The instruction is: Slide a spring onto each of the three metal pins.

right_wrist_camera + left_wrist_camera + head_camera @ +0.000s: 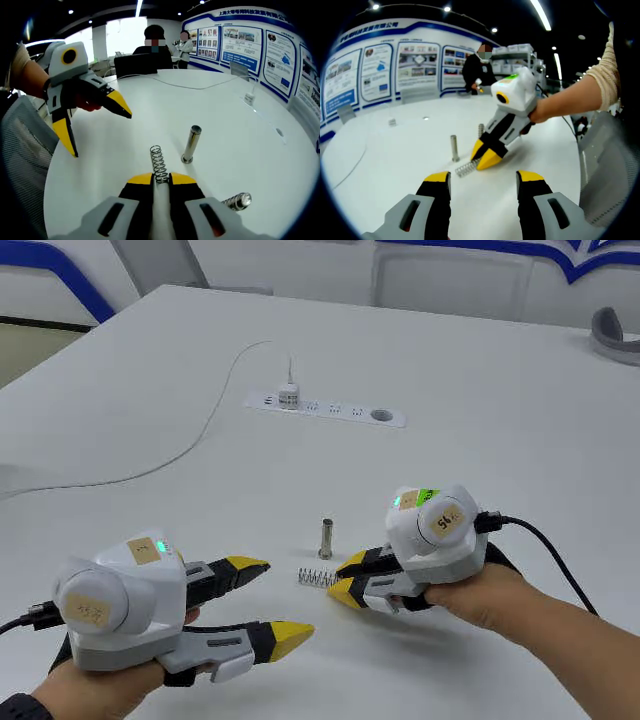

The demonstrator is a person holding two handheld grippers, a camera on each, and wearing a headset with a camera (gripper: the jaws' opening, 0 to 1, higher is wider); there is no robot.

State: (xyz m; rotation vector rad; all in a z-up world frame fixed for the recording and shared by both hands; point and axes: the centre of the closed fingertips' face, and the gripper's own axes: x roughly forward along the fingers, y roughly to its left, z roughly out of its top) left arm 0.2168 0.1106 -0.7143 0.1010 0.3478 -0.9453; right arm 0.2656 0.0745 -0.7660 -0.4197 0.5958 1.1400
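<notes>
While the left gripper (268,600) hangs at the near left of the white table (450,440), its yellow-tipped jaws spread and empty, a small coil spring (318,577) lies at centre. One end of it is pinched in the closed jaws of the right gripper (345,578). Just beyond the spring a bare metal pin (326,538) stands upright. The right gripper view has another pin (237,201) lying beside the jaws; whether it carries a spring is unclear. To thread well, tip the spring's free end over the pin top, align the bore, then lower straight without crushing the coils.
</notes>
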